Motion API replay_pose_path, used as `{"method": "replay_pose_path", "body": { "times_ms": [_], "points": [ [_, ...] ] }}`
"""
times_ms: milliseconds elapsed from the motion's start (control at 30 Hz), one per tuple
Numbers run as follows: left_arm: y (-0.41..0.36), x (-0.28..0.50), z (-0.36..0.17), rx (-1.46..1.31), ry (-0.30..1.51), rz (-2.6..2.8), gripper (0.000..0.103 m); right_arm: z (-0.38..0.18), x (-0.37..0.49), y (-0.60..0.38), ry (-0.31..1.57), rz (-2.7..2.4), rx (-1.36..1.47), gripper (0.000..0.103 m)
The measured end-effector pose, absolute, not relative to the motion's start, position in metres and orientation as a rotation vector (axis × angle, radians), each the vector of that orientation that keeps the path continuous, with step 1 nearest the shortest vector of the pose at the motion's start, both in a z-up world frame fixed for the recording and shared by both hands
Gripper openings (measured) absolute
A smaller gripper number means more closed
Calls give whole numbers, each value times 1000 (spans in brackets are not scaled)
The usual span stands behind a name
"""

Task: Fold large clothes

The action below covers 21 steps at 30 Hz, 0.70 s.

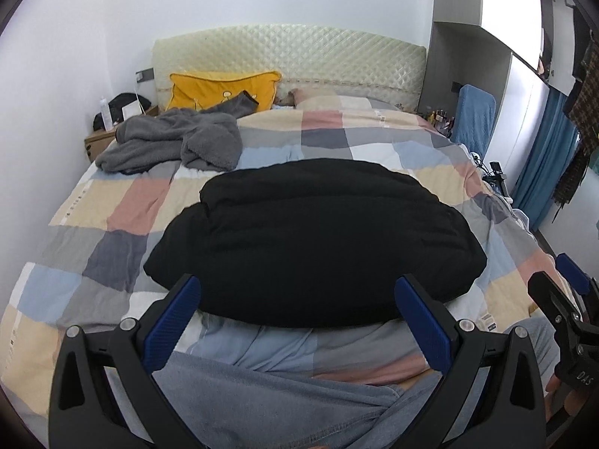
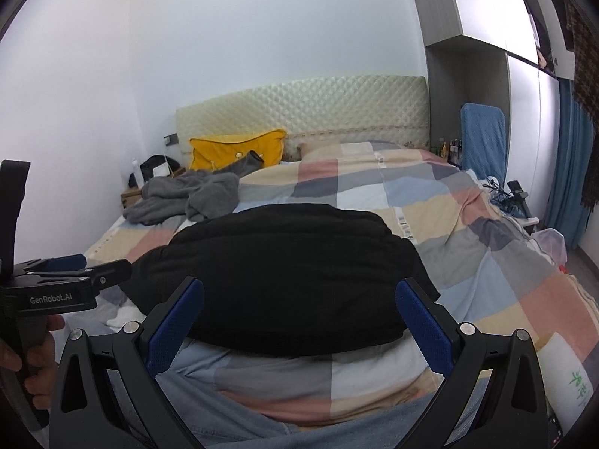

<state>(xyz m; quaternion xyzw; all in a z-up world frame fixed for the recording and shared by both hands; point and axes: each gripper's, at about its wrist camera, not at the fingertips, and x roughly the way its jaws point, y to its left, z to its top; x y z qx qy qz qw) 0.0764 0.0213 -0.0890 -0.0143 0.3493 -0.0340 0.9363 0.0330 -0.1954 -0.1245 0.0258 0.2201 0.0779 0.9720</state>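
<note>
bed (image 1: pixel 123 202) – folded black garment (image 1: pixel 314 239) (tools apart)

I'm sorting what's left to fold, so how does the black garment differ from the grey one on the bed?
The black garment lies near the grippers as a neat, puffy folded bundle; the grey garment is farther back near the yellow pillow, crumpled and spread loosely. The black one looks quilted, the grey one fleecy. Both rest on the checked quilt.

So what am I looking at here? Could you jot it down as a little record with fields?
place: bed with checked quilt
main item: black padded garment, lying in a compact bundle on the quilt
other clothing: grey fleece garment, crumpled near the yellow pillow
left gripper: open, empty, apart from the garment
right gripper: open, empty
behind: quilted headboard
</note>
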Motion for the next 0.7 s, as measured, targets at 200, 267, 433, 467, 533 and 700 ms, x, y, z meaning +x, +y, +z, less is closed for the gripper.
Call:
{"method": "replay_pose_path", "body": {
  "times_ms": [200,267,433,467,533,700],
  "points": [
    [24,72,-95,-29,722,-47,103,-132,39,-194,469,163,40,103],
    [25,72,-97,-40,727,-45,103,-134,42,-191,479,159,29,103],
    [25,73,-103,-33,746,-42,103,-136,45,-191,485,156,31,103],
    [25,72,-103,-33,746,-39,103,-136,45,-192,485,154,34,103],
    [27,72,-102,-41,744,-35,103,-136,45,-193,487,154,41,103],
    [29,70,-99,-56,737,-23,103,-136,44,-194,488,154,38,103]
  ]
}}
